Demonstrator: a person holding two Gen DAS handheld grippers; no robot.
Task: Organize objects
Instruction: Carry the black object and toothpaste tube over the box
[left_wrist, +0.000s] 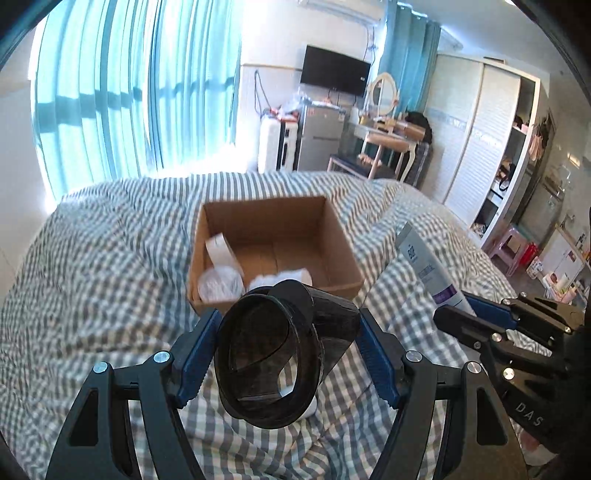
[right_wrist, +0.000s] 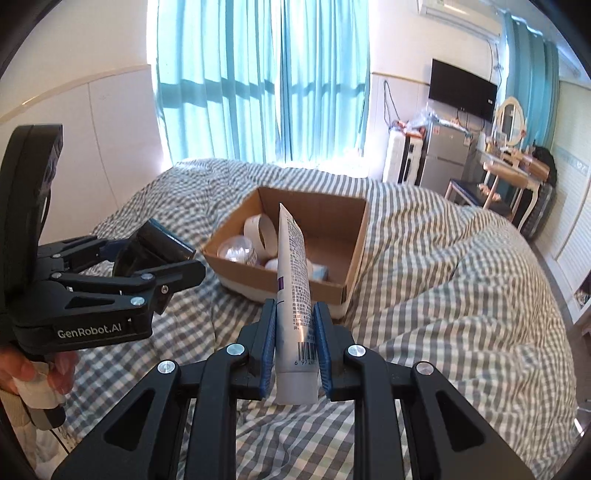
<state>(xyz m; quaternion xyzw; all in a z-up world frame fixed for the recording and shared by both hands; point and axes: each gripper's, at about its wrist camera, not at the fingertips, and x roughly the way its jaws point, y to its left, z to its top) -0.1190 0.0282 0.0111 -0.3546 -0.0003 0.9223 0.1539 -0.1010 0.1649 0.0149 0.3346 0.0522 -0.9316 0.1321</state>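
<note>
My left gripper (left_wrist: 286, 343) is shut on a black funnel-shaped attachment (left_wrist: 280, 350), held above the checked bedcover just before an open cardboard box (left_wrist: 332, 236). In the right wrist view the left gripper (right_wrist: 155, 254) shows at the left with the black attachment (right_wrist: 155, 243). My right gripper (right_wrist: 295, 332) is shut on a white tube (right_wrist: 295, 280) with a purple band, held upright in front of the box (right_wrist: 354, 240). The right gripper (left_wrist: 465, 314) and tube (left_wrist: 428, 266) show at the right of the left wrist view. The box holds a tape roll (right_wrist: 260, 234) and small white items.
The grey-and-white checked bedcover (right_wrist: 443, 277) lies rumpled around the box. Blue curtains (right_wrist: 258, 74) hang behind the bed. A fridge (right_wrist: 443, 158), a dressing table (right_wrist: 509, 170) and a wardrobe (left_wrist: 480, 140) stand beyond the bed's far right.
</note>
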